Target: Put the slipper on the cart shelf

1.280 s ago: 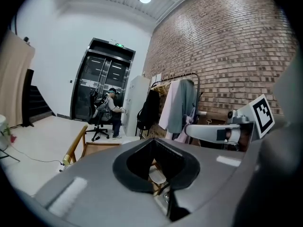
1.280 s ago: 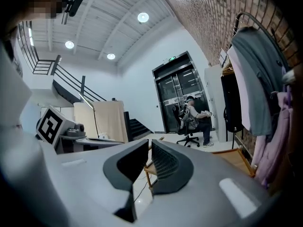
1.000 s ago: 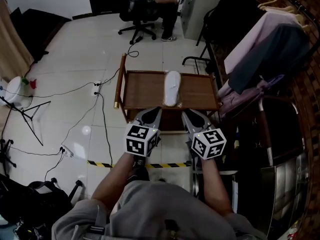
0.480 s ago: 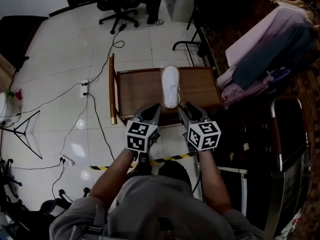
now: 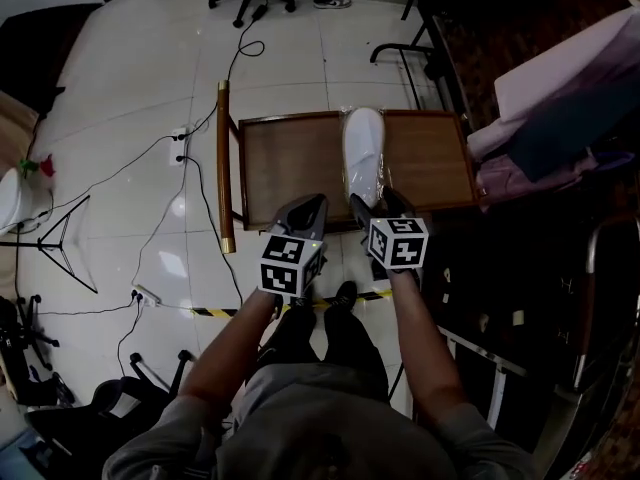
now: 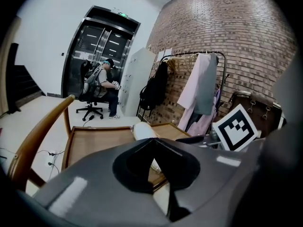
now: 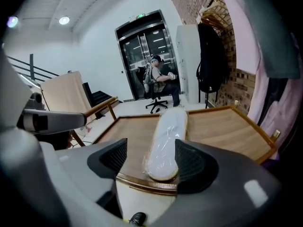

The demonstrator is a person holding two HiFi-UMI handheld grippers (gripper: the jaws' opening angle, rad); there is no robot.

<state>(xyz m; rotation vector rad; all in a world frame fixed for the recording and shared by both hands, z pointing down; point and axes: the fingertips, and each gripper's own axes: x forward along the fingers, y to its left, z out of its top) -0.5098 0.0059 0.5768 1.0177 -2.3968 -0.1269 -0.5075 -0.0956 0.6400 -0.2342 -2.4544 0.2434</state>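
hanging garments (image 6: 201, 86) by brick wall (image 6: 227, 27) | cables (image 5: 183, 158) on floor (image 5: 120, 78) | tripod (image 5: 62, 236), possibly, left

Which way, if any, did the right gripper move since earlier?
Yes: left along the brown wooden cart shelf's near rim. The right gripper's jaws have just been opening, the white wrapped slipper's near end between them.

Your slipper (image 5: 362, 153) is white, sealed in clear crinkly plastic, lying flat and lengthwise on the cart shelf (image 5: 290, 163). It runs from the far edge to the near edge on your side, a bit right of centre, with its near end at the raised lip. The shelf is brown wood, framed all round.
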